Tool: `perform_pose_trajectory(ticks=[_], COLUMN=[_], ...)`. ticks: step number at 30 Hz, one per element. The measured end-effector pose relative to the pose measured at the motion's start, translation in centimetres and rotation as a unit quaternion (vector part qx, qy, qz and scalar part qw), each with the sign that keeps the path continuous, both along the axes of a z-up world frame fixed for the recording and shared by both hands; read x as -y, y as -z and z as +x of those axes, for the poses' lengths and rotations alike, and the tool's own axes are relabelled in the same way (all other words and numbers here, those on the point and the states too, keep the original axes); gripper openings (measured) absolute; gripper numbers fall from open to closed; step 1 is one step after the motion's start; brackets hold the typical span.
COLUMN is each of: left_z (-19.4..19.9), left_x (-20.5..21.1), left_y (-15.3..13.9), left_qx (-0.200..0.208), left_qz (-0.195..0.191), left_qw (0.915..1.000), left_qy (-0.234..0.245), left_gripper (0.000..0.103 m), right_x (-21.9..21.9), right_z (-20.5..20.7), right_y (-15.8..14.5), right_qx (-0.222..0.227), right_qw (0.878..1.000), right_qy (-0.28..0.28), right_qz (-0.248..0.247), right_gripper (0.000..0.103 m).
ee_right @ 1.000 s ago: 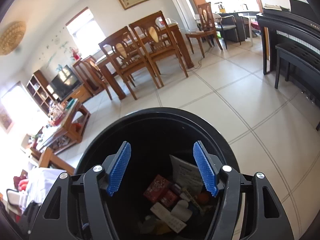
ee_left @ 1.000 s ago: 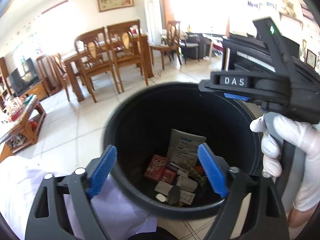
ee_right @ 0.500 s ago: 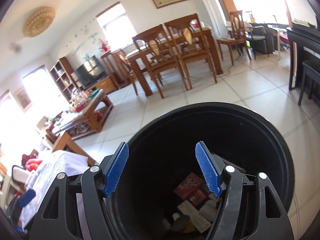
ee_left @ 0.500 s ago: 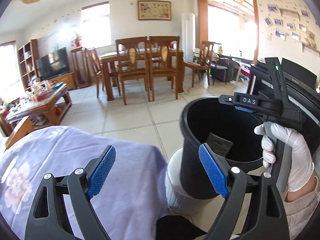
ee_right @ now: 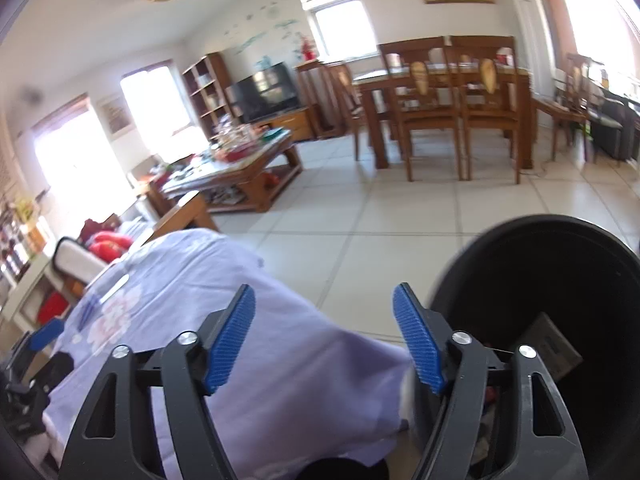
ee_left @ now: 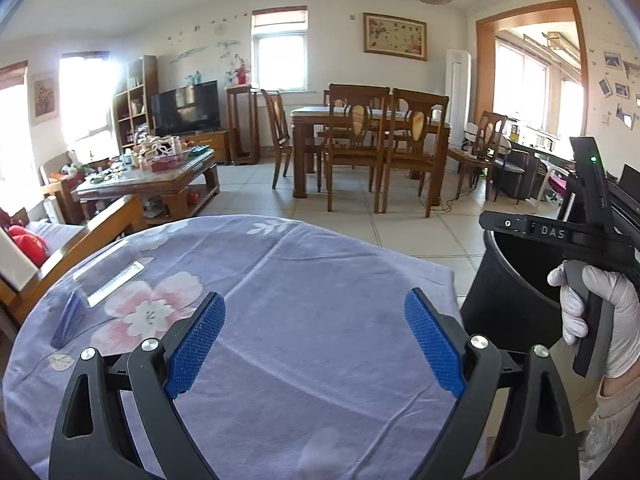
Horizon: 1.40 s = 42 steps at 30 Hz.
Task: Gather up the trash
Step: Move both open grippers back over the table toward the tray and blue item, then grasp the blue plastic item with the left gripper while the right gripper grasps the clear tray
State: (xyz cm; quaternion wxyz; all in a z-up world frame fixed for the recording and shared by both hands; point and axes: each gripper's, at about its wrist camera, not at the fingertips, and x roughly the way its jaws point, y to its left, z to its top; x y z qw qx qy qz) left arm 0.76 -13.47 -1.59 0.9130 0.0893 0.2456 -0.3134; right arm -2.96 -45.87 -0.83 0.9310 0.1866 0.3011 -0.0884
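A black trash bin [ee_left: 508, 292] stands on the floor just right of a table covered by a purple floral cloth [ee_left: 304, 280]. Paper trash [ee_right: 554, 346] lies inside the bin. A clear wrapper with a white strip [ee_left: 106, 276] and a blue strip [ee_left: 66, 322] lie at the table's far left. My left gripper [ee_left: 314, 300] hangs over the middle of the cloth, its jaws opening with nothing between them. My right gripper [ee_right: 324, 292] hovers over the table's right edge beside the bin [ee_right: 560, 248], jaws also opening and empty. A white-gloved hand [ee_left: 600, 300] holds its handle.
Tiled floor [ee_left: 400, 224] stretches beyond the table. A wooden dining table with chairs [ee_left: 368, 140] stands at the back, a cluttered coffee table [ee_left: 152, 176] and a TV [ee_left: 186, 106] at the left. A sofa with red cushions [ee_right: 106, 240] sits by the table's far-left side.
Both grippers have swung left from above the bin to over the cloth-covered table, and levelled out. The bin has slid to the right edge of both views. Both jaws stand wider.
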Motion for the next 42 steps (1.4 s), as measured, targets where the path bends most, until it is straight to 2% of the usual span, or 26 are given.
perform_pose_trajectory(ticks=[3,7,10,18,33,36,42], left_z=[1.3,2.5,3.7,6.7,13.5,14.9,16.9], left_x=[-2.7,-6.6,-9.0,-14.5,-21.1,-21.6,-21.5], left_y=[0.0,-0.2,-0.3,0.6,3.0,3.2,4.0], left_qx=[-0.007,-0.005,-0.006,-0.035,-0.122,-0.130,-0.157], left_qz=[-0.003,-0.011,-0.012,-0.012,-0.019,-0.004,0.010], left_qw=[0.9995,0.9975,0.9951,0.9880,0.9760,0.9744,0.9725], left_qy=[-0.029,-0.070,-0.098,-0.150,-0.179,-0.183,-0.172], left_gripper=[0.091,0.098,0.098,0.098,0.098,0.098,0.098], right_x=[-3.0,-7.6,-10.6,-17.6,-25.9,-27.4,-30.1], right_z=[2.2,5.4,7.4,11.7,21.3,23.2,26.6], right_y=[-0.5,-0.7,-0.6,-0.2,0.5,0.7,1.4], right_qx=[-0.004,-0.017,-0.027,-0.048,-0.075,-0.080,-0.084], right_qw=[0.999,0.996,0.993,0.980,0.949,0.941,0.929], right_qy=[-0.036,-0.081,-0.113,-0.189,-0.282,-0.300,-0.329], right_qz=[-0.008,-0.015,-0.023,-0.038,-0.120,-0.132,-0.144], right_gripper=[0.082,0.086,0.092,0.092,0.092,0.086,0.084])
